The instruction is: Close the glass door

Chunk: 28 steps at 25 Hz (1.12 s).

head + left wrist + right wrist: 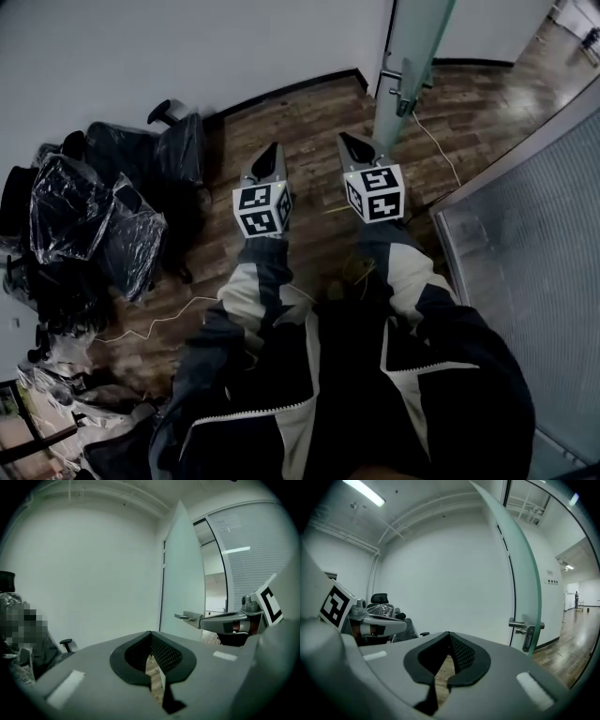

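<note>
Head view: the glass door (419,42) stands open, edge toward you. Its lever handle (401,89) sits just ahead and right of your right gripper (349,141), not touching it. The right gripper and your left gripper (274,150) are both clenched tip to tip on nothing. Plastic-wrapped chairs (84,220) stand at the left on the wood floor (309,122).

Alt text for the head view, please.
The left hand-held gripper and right hand-held gripper, both shut and empty, point toward an open frosted glass door. Plastic-wrapped chairs stand at left.
</note>
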Each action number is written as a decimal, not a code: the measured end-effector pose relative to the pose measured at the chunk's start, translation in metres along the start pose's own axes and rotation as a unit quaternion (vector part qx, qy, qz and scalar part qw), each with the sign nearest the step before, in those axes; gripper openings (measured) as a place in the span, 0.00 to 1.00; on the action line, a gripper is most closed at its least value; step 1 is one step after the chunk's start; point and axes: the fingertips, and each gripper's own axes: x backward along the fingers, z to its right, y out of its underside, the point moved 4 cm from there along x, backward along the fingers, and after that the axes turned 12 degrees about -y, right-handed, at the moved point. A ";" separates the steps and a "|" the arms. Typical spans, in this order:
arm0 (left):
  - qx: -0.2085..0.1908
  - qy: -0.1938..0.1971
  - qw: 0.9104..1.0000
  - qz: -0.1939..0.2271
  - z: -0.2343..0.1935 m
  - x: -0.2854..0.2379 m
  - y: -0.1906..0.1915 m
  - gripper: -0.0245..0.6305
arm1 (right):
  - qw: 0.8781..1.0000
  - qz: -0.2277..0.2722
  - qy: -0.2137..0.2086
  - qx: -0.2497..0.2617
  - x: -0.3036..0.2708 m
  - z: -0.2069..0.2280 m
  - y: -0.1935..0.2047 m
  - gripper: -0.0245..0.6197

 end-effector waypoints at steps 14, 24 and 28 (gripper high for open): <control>0.004 0.020 1.000 0.015 -0.038 -0.115 -0.018 0.04 | 1.000 0.001 0.029 0.002 -0.093 0.065 -0.013 0.05; 0.000 0.080 0.997 0.001 -0.143 -0.268 -0.043 0.04 | 0.991 -0.010 0.132 -0.028 -0.224 0.124 -0.040 0.05; -0.004 0.114 0.993 -0.007 -0.158 -0.320 -0.052 0.04 | 0.984 -0.007 0.174 -0.038 -0.255 0.146 -0.055 0.05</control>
